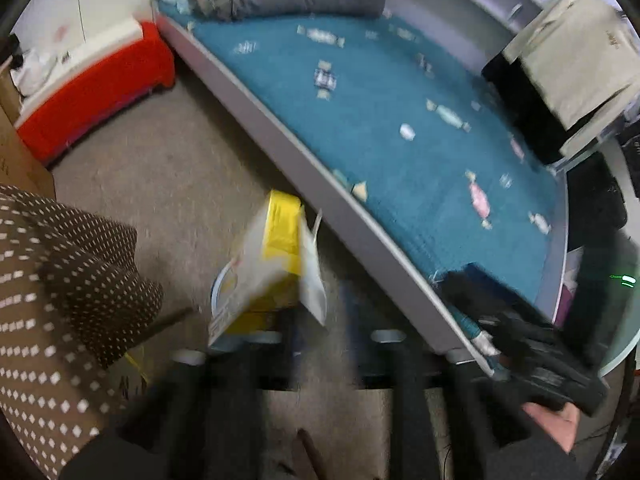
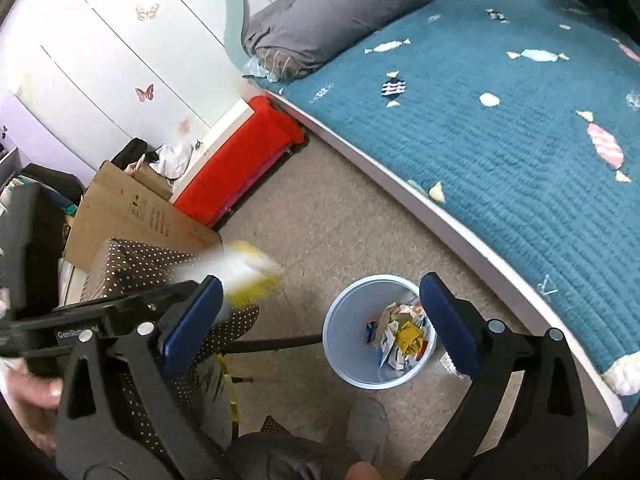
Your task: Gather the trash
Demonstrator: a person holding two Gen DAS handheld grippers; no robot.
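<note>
Right wrist view showed the right gripper [image 2: 320, 320] gaping wide, empty, round pale-blue plastic bin [image 2: 340, 360] at 6 o'clock; the blurred yellow-and-white carton [image 2: 244, 276] looked mid-drop, so the left gripper [image 1: 296, 364], jaws parted, should stay centred over that bin.

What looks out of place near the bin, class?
A yellow-and-white packet shows as a blur left of the bin, not inside with the other trash; it seems airborne, but blur hides that.

Bin [image 2: 340, 344]: smooth pale-blue plastic, holding crumpled paper scraps [image 2: 400, 336]. Bedspread [image 2: 500, 152]: teal quilted cloth, matt, ribbed. Floor [image 2: 320, 216]: beige carpet, rough. Box [image 2: 132, 216]: matt brown cardboard. Pillow [image 2: 336, 12]: grey cloth.
</note>
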